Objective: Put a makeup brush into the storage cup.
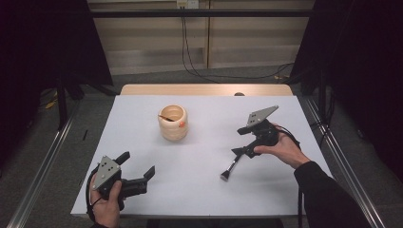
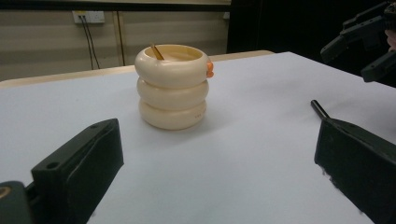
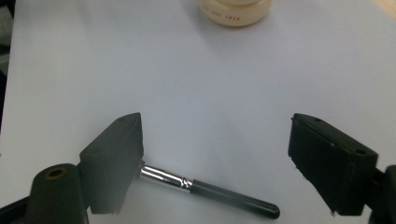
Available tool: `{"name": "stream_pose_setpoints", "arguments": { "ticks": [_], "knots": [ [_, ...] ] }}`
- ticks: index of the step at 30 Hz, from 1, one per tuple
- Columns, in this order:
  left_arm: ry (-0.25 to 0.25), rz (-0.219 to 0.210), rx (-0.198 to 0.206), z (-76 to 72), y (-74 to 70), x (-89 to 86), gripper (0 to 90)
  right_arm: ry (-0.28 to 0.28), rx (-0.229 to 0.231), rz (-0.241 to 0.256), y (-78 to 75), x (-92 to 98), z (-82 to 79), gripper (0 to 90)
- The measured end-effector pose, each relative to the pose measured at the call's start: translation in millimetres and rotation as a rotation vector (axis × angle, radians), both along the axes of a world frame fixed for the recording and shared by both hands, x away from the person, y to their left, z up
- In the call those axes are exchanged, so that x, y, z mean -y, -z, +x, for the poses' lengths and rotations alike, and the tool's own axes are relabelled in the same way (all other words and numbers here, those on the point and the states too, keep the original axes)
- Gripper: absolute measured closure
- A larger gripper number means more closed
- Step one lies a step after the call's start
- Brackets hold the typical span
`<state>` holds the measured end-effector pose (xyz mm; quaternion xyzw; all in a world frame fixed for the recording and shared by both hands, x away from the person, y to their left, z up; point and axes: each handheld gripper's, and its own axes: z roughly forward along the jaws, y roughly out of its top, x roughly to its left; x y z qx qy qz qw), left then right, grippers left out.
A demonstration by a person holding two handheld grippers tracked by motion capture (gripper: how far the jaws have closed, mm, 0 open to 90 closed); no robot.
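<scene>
Left tongs (image 1: 141, 172): held in the person's left hand (image 1: 107, 202) at the near left corner of the bench (image 1: 199, 190), jaws spread wide, holding nothing, aimed toward the holder. Right tongs (image 1: 241, 152): held in the person's right hand (image 1: 285, 148) at the right side of the bench, jaws spread wide, tilted down over the brush. Brush (image 3: 210, 191): black handle, silver ferrule, lying flat on the white bench surface between the right jaws; its bristle end is hidden behind one jaw in the right gripper view, and contact with that jaw cannot be told. Holder (image 2: 172, 86): cream, three stacked rings, upright mid-bench toward the far side, well apart from the brush; a thin stick (image 2: 156, 51) leans inside it, and a small orange piece (image 2: 210, 70) sits at its rim.
</scene>
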<state>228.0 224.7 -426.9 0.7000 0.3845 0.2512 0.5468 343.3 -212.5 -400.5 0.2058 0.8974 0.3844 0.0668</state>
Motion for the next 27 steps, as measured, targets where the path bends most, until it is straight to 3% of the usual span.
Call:
{"name": "stream_pose_setpoints", "arguments": {
  "ticks": [1,2,6,9,16,19,24,27],
  "knots": [
    [0.0,0.0,0.0,0.0,0.0,0.0,1.0,-0.002,-0.004,-0.023,0.0,-1.8,0.2,15.7],
    [-0.001,0.007,0.002,-0.2,-0.2,0.3,0.9,-0.031,-0.015,-0.075,-0.1,-5.5,0.8,16.8],
    [0.0,0.009,0.004,0.1,-0.1,0.5,0.9,-0.065,-0.027,-0.152,-0.7,-11.9,2.4,17.3],
    [0.001,0.009,0.003,0.4,0.1,0.6,1.0,-0.103,-0.066,-0.176,0.0,-14.4,4.5,15.3],
    [-0.001,0.011,0.004,0.3,0.1,0.4,1.1,-0.173,-0.077,-0.248,8.0,-20.0,8.7,17.9],
    [-0.004,0.006,0.004,0.5,0.3,0.0,1.0,-0.16,-0.085,-0.272,10.6,-20.9,9.9,16.7],
    [-0.012,0.004,0.0,1.4,1.0,-0.7,1.1,-0.19,-0.1,-0.3,14.7,-22.2,13.1,21.5],
    [-0.006,-0.007,-0.006,1.7,1.5,-0.2,1.1,-0.203,-0.139,-0.329,17.9,-25.4,12.6,22.9]
  ]
}}
